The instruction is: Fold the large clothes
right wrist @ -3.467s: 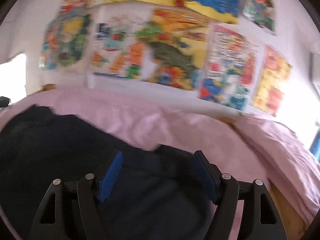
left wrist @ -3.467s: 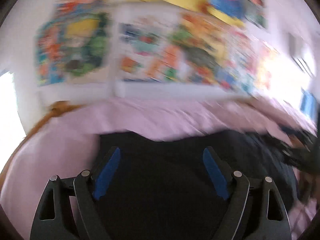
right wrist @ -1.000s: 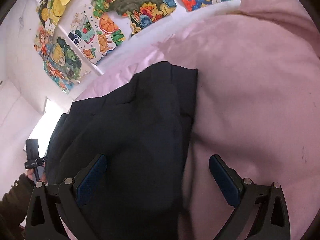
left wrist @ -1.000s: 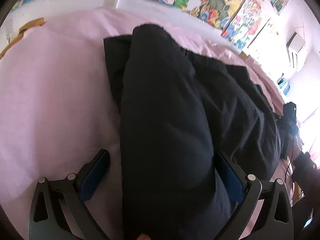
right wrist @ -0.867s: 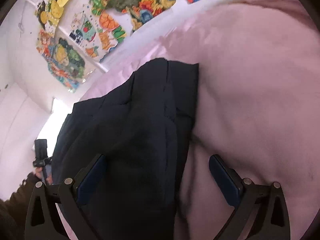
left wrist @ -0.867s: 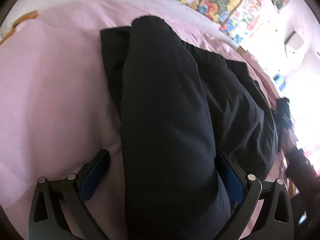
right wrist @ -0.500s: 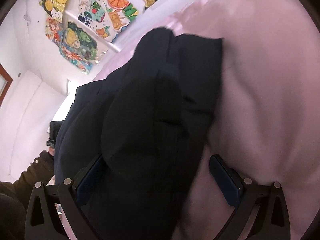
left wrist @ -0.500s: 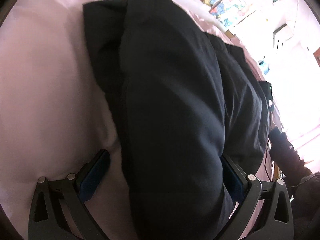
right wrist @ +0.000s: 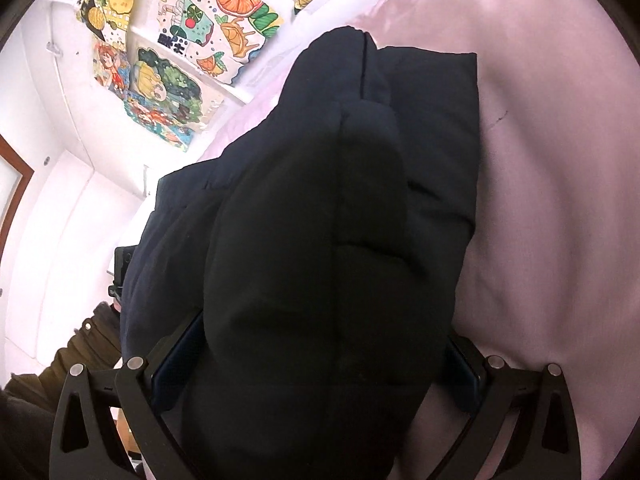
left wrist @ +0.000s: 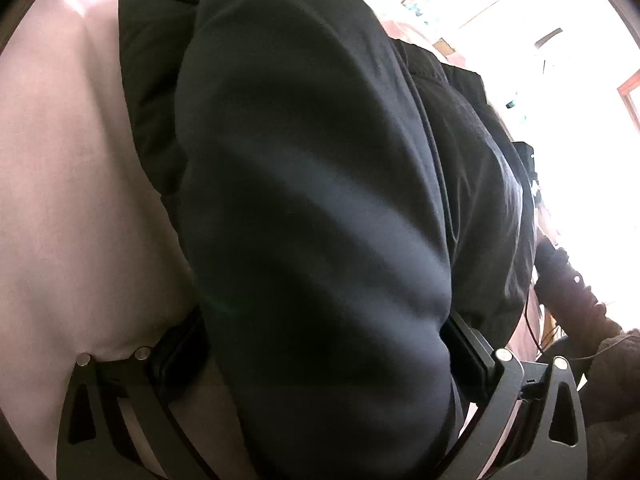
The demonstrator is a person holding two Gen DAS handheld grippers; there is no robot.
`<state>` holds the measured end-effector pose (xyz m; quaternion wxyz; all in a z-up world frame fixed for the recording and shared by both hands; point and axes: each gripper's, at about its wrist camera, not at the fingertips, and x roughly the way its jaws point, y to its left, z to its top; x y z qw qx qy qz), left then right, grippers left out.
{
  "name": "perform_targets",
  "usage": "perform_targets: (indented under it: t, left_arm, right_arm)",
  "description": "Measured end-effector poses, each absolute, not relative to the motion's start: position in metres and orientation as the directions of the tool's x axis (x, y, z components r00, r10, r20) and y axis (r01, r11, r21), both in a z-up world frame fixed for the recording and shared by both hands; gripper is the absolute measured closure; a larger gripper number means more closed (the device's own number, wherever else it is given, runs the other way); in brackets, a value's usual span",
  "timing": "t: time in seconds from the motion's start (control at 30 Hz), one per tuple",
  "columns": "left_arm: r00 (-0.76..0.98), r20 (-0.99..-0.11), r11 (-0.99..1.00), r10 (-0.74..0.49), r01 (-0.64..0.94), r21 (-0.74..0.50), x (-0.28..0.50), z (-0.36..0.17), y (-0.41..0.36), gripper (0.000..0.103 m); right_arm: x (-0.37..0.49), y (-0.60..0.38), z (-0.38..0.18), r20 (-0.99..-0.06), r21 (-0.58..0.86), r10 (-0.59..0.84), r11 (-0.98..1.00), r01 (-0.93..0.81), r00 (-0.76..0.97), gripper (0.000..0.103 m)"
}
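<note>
The dark padded jacket (left wrist: 312, 184) lies on a bed covered with a pink sheet (left wrist: 72, 200), its far end reaching toward the wall side of the bed. A thick puffy roll of it bulges up between the arms of each tool, so the garment is already doubled over at least 1 time along both of its long edges, with a flatter layer (right wrist: 436, 132) showing beneath the raised part in the right wrist view.

The left tool (left wrist: 320, 344) has the bulky fold filling the whole gap between its arms; the arms press against the fabric on both sides, so it reads as clamped on the jacket. The right tool (right wrist: 320, 348) stands the same way, its blue pads tight against a roll of the same garment.

Judging by this, the side folds look underway rather than finished: the lifted edges have yet to be laid down and flattened, and a crosswise fold to shorten the jacket likely remains.

Colourful posters (right wrist: 176, 80) hang on the far wall.
</note>
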<state>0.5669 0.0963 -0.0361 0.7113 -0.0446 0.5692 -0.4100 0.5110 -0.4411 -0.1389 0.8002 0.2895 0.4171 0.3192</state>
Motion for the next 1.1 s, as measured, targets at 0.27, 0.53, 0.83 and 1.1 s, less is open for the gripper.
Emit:
perform_targets:
  t: [0.27, 0.53, 0.83, 1.1]
  left_arm:
    - [0.055, -0.795, 0.692, -0.604, 0.532, -0.489, 0.564, -0.027, 0.088, 0.005]
    - [0.190, -0.849, 0.798, -0.492, 0.488, -0.353, 0.545, 0.001, 0.080, 0.045]
    - [0.321, -0.883, 0.870, -0.343, 0.462, -0.170, 0.506, 0.039, 0.048, 0.073]
    - [0.336, -0.877, 0.863, -0.343, 0.481, -0.152, 0.451, 0.058, 0.035, 0.074]
  right_arm:
    - [0.509, -0.435, -0.137, -0.502, 0.715, 0.732, 0.651, -0.255, 0.460, 0.000]
    - [0.489, -0.431, -0.119, -0.517, 0.678, 0.679, 0.696, -0.235, 0.520, 0.038]
    - [0.453, -0.403, -0.071, -0.558, 0.572, 0.587, 0.784, -0.240, 0.587, 0.073]
    - [0.411, -0.392, -0.036, -0.542, 0.545, 0.587, 0.790, -0.281, 0.601, 0.075]
